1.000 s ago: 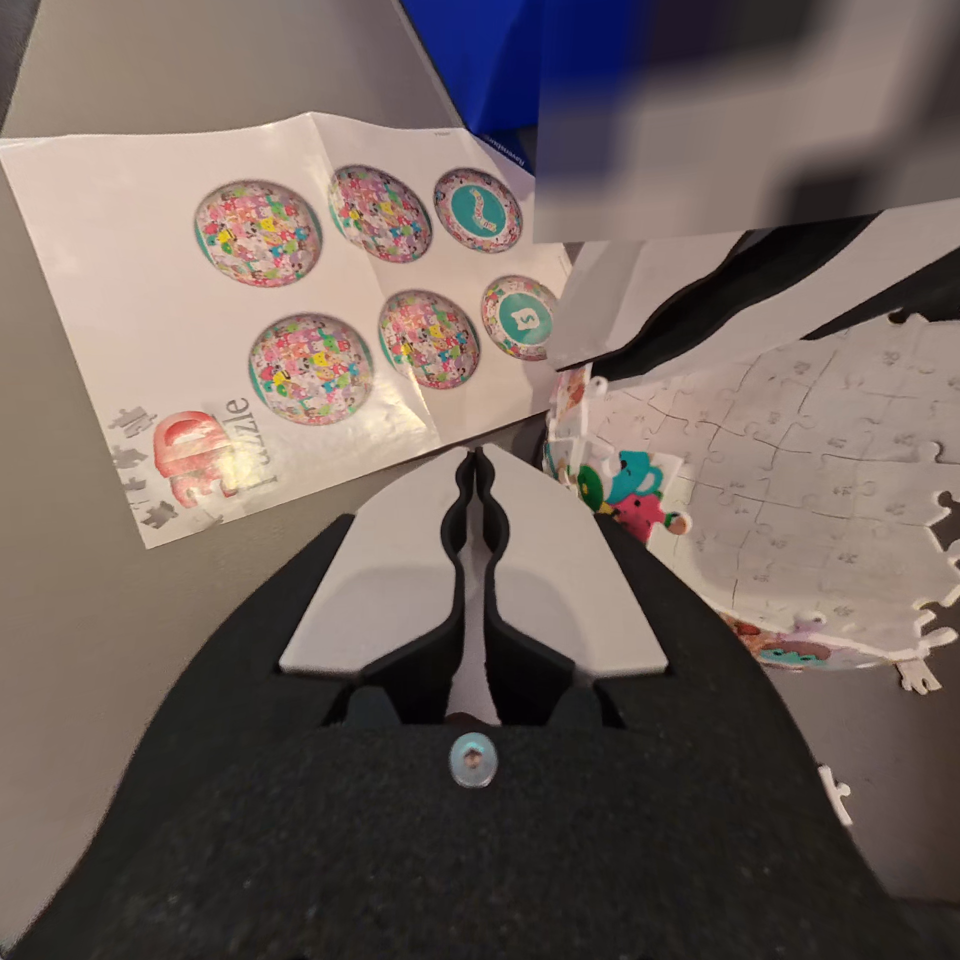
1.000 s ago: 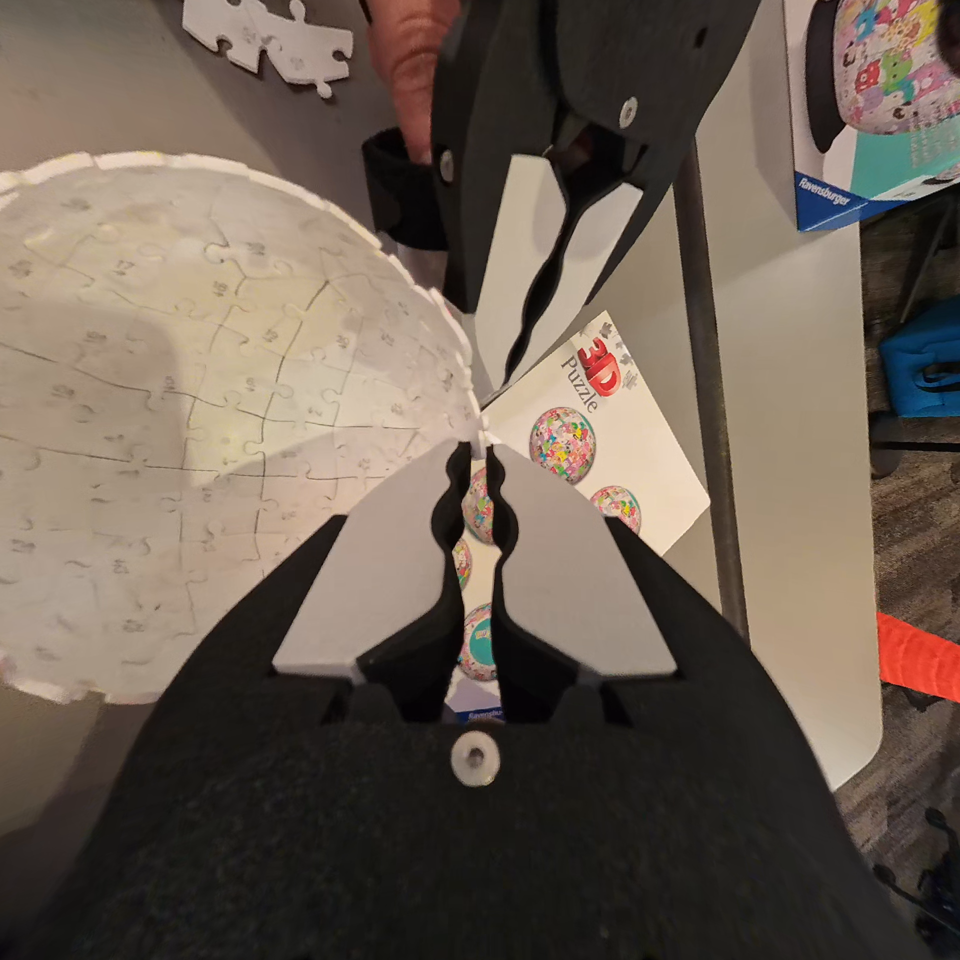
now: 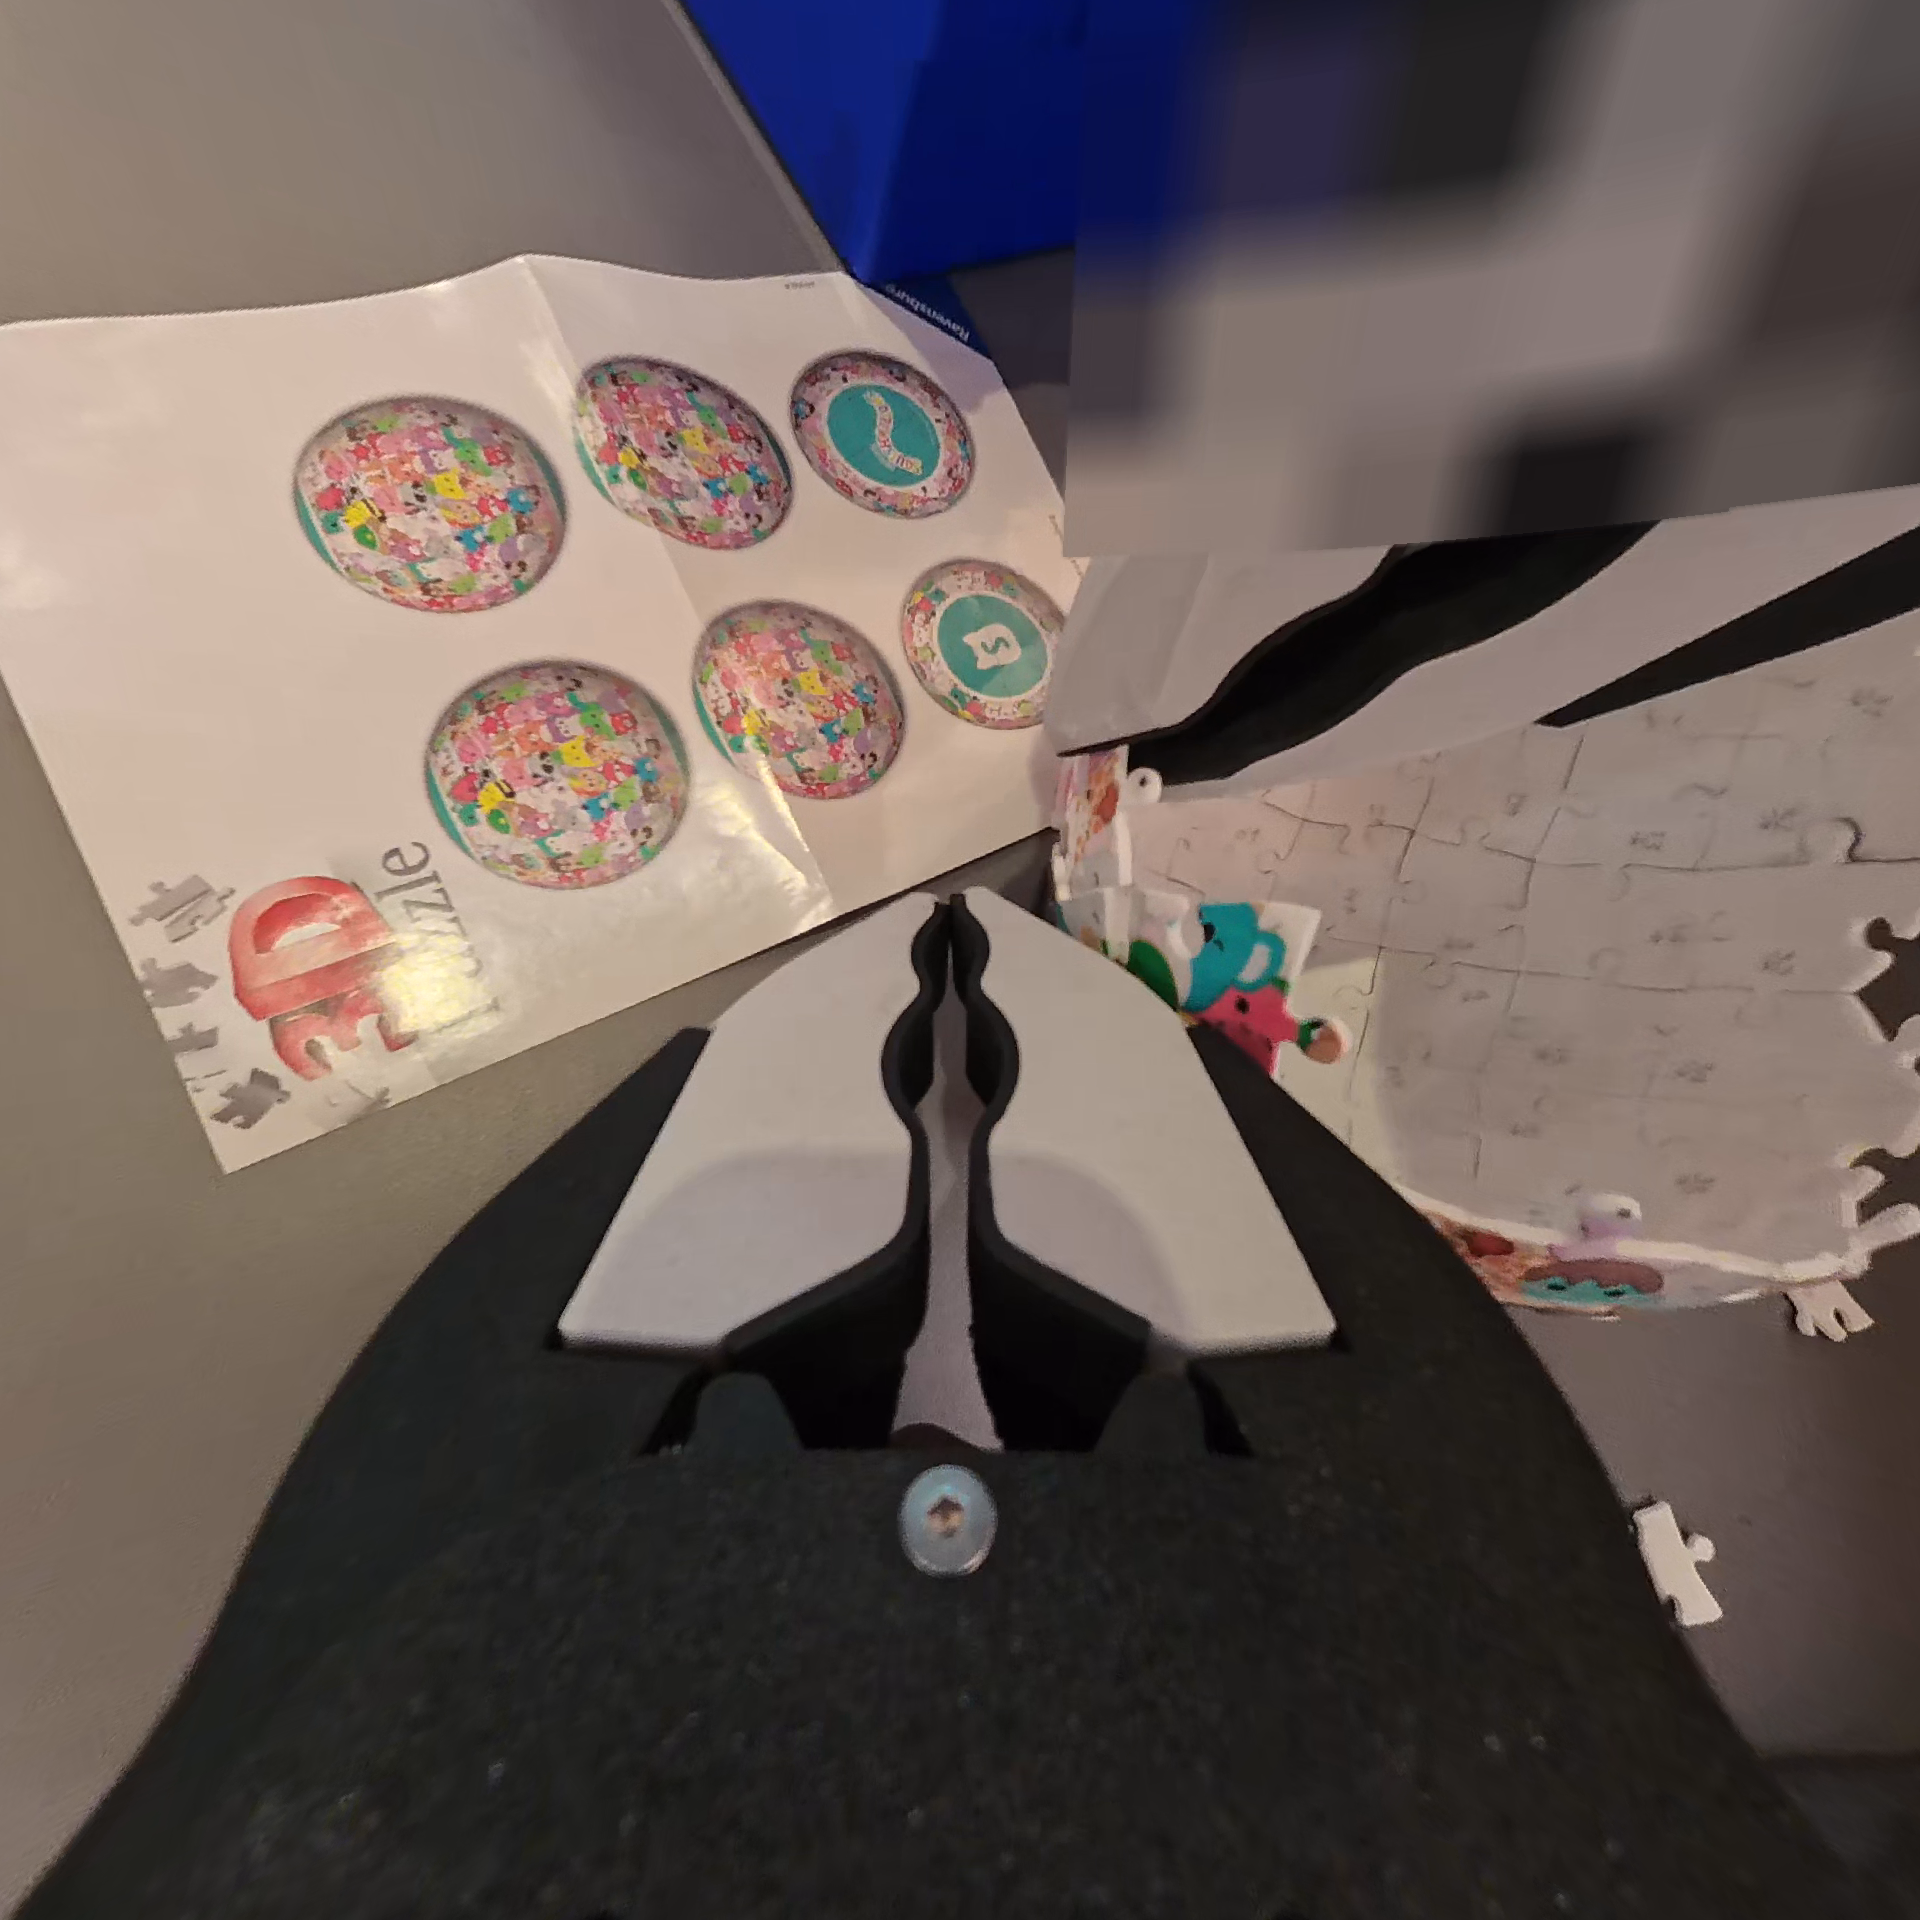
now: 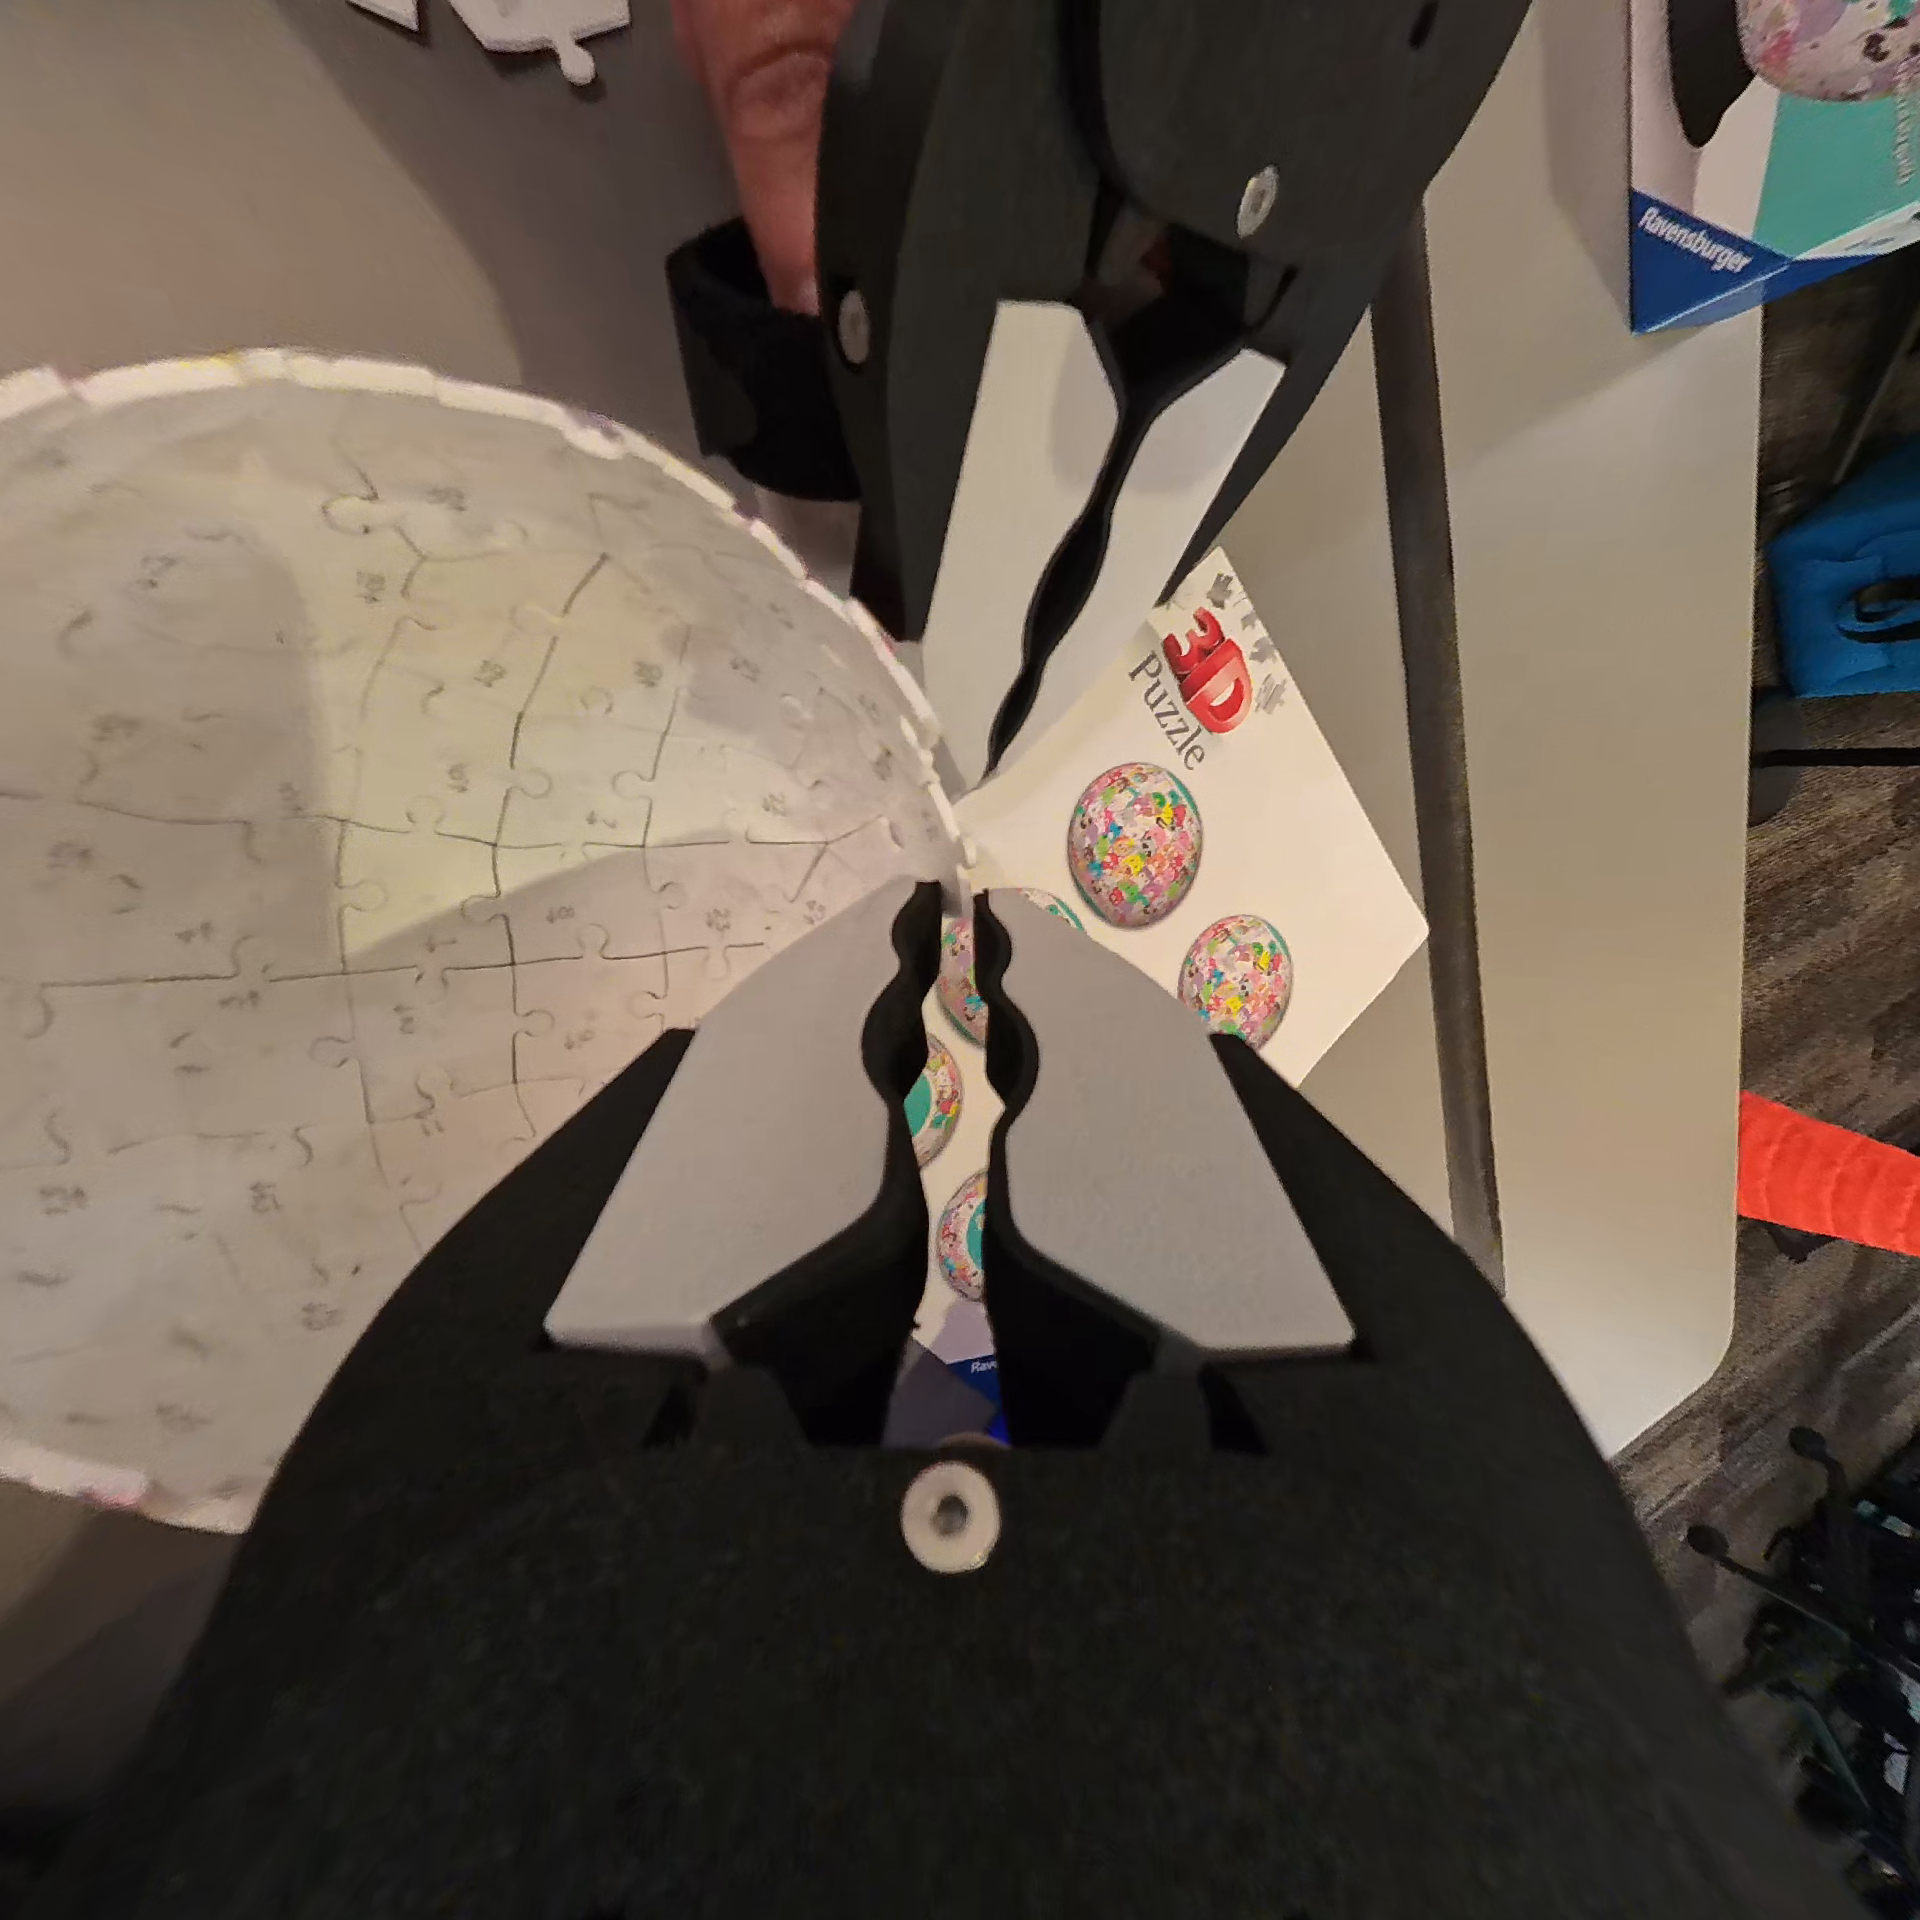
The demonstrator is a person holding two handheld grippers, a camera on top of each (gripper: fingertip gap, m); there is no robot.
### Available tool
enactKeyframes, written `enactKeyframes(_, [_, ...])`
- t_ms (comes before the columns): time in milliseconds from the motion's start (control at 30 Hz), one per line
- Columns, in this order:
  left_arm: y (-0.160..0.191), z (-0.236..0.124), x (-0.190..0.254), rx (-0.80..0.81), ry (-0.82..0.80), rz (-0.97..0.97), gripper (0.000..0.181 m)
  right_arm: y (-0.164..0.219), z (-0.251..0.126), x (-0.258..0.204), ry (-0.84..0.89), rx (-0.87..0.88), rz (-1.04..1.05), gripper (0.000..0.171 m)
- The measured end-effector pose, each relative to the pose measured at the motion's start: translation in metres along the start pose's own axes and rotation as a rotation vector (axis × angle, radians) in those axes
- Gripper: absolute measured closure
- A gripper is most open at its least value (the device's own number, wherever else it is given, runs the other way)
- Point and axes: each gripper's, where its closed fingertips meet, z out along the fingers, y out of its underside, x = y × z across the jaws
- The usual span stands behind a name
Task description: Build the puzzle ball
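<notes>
Both tongs clenched: right gripper [image 4: 958, 902] pinching the puzzle ball [image 4: 343, 852] rim, left gripper [image 3: 951, 909] empty above grey table [image 3: 125, 1351]; carpet [image 4: 1839, 935] right of it.

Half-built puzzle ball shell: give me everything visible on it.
The puzzle ball shell is a curved bowl of interlocked pieces, concave side showing: matte white backs with faint grey marks, plastic-looking. Its rim is jagged with open tabs and slots, so it is unfinished. In the left wrist view, colourful cartoon print shows on the outer face at the rim. The right gripper is shut on the rim; the left gripper is shut close against the same edge.
</notes>
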Motion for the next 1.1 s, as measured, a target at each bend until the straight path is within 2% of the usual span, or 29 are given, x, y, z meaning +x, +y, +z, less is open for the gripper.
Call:
enactKeyframes(700, [0.005,0.006,0.002,-0.033,0.005,-0.004,0.181,-0.006,0.000,-0.004,-0.015,-0.004,-0.020,0.164])
enactKeyframes(1033, [0.007,0.006,0.000,-0.038,0.001,-0.013,0.181,-0.008,-0.018,0.001,-0.012,0.052,-0.031,0.155])
enactKeyframes(1067, [0.007,0.006,0.000,-0.034,0.004,-0.015,0.181,-0.008,-0.024,0.005,-0.001,0.068,-0.040,0.157])
enactKeyframes(1100, [0.006,0.007,0.000,-0.029,0.005,-0.016,0.181,-0.011,-0.032,0.006,-0.008,0.097,-0.057,0.168])
